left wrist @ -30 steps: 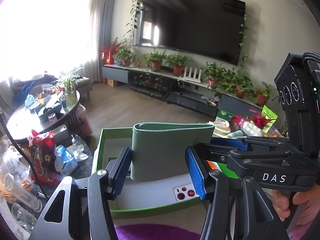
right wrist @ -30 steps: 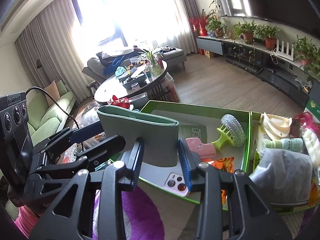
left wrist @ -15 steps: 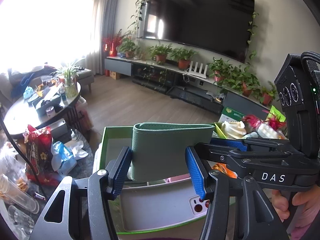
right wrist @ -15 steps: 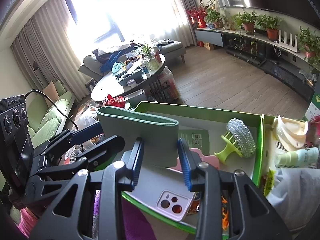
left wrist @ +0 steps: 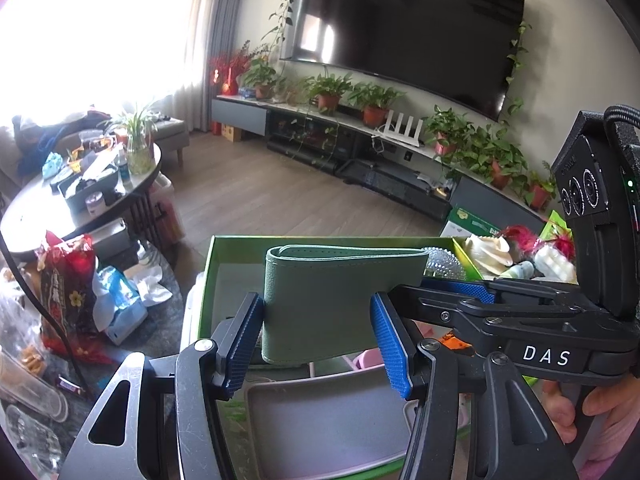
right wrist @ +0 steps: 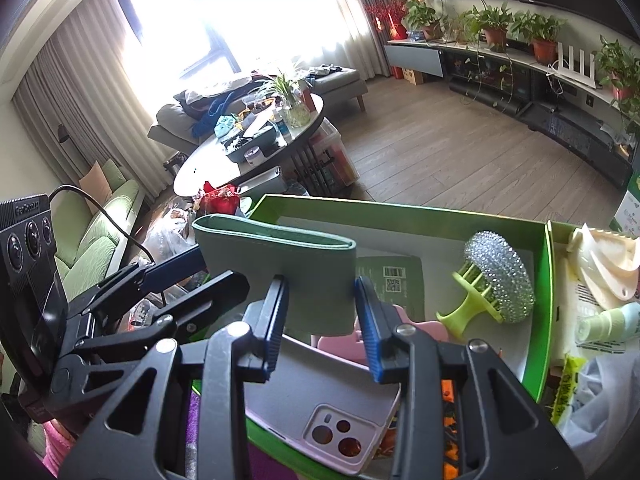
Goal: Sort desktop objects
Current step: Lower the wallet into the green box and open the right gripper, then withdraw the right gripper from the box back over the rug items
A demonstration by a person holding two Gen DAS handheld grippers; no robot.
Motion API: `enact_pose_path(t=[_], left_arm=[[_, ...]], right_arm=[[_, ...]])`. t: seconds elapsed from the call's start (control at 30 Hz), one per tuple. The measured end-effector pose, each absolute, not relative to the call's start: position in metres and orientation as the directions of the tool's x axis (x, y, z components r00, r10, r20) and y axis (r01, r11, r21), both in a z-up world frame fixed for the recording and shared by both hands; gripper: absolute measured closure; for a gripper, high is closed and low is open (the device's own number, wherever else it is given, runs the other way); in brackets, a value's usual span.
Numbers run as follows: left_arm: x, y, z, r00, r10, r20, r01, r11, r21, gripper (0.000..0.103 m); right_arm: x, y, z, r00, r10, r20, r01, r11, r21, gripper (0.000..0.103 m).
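A green fold-over wallet [left wrist: 340, 304] hangs over a green-rimmed box [left wrist: 210, 280], held from two sides. My left gripper [left wrist: 318, 310] is shut on its lower part, blue pads [left wrist: 244, 338] pressing both ends. In the right wrist view the wallet [right wrist: 280, 268] sits between the pads of my right gripper [right wrist: 320, 292], which is shut on it too. The other gripper's finger reaches the wallet's far end in each view. Inside the box lie a lilac phone case [right wrist: 320, 412], a pink piece [right wrist: 344, 334], a green card [right wrist: 388, 276] and a sparkly brush [right wrist: 500, 276].
A second box [right wrist: 550, 280] adjoins on the right with a white plastic piece [right wrist: 604, 256], a pale tube [right wrist: 608, 324] and a bag. Snack bags [left wrist: 68, 288] and wrappers lie left of the box. A cluttered round table [right wrist: 240, 152] stands beyond.
Both grippers carried the wallet forward and down over the green box. The phone case and pink piece now sit nearer, under the fingers. Neither grip changed.
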State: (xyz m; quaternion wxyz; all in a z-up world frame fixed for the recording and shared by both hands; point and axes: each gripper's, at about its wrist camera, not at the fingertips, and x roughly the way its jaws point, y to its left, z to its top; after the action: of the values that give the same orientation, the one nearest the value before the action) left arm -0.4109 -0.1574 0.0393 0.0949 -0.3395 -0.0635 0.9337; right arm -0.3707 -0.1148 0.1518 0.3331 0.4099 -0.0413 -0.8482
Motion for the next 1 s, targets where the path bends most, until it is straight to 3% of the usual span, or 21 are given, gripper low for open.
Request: enact_pose_path(t=[0.37, 1.0], left_arm=[[-0.412, -0.161, 0.036, -0.766, 0.186, -0.616, -0.098, -0.980, -0.174, 0.047], [-0.363, -0.141, 0.078, -0.811, 0.165, -0.561, -0.130, -0.986, -0.103, 0.047]], right_arm=[[-0.367, -0.115, 0.157, -0.477, -0.584, -0.658, 0.530, -0.787, 0.315, 0.068], [-0.324, -0.100, 0.196, -0.510, -0.579, -0.636, 0.566, -0.783, 0.259, 0.067]])
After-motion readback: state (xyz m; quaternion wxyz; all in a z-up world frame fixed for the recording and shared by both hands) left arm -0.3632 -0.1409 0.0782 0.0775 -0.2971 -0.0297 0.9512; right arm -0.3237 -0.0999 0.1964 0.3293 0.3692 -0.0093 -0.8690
